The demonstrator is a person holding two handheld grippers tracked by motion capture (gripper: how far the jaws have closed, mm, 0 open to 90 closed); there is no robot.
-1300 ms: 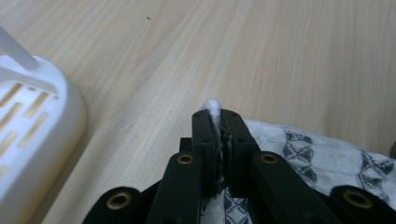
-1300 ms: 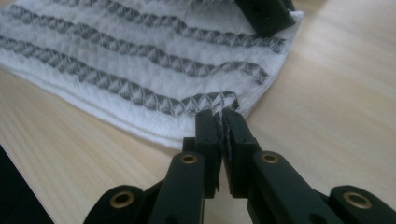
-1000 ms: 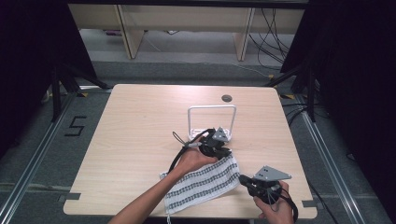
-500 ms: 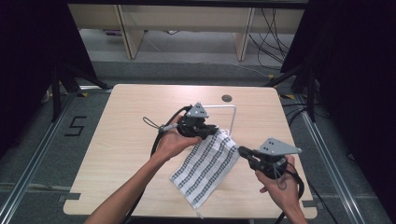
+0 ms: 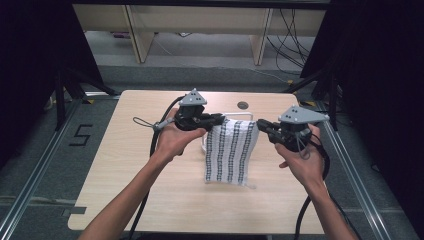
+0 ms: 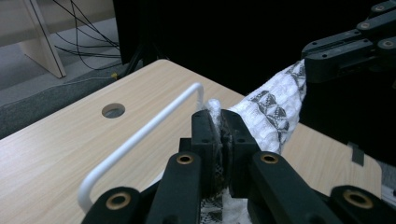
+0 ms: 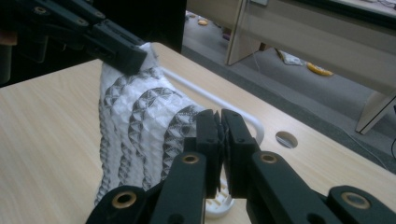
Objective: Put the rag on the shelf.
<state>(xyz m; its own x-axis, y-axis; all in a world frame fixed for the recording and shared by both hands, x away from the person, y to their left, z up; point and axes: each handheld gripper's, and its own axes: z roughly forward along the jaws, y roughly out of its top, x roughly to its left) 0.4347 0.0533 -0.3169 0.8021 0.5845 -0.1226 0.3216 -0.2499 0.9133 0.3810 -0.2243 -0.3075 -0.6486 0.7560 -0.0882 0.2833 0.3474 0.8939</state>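
Nearest, two forearms come in from the bottom of the high view, each hand carrying a gripper above the desk (image 5: 150, 200). Left gripper (image 5: 218, 119): jaws pressed together on the upper left corner of a white cloth (image 5: 231, 150) with dark patterned stripes; in the left gripper view the fabric is pinched between the two black pads. Right gripper (image 5: 260, 126): jaws likewise clamped on the cloth's upper right corner, fabric caught between the pads in the right gripper view. Cloth is held up between the two grippers, top edge stretched roughly level, body hanging down in a panel toward the desk; whether the lower edge touches the wood cannot be told. Behind the cloth, a white wire rack (image 6: 140, 135) stands on the desk, its rounded bar running just past the left gripper. Farther back, a round cable hole (image 5: 243, 105) in the desk near its far edge. Beyond the desk: grey floor, wooden furniture legs, loose black cables (image 5: 290, 30).
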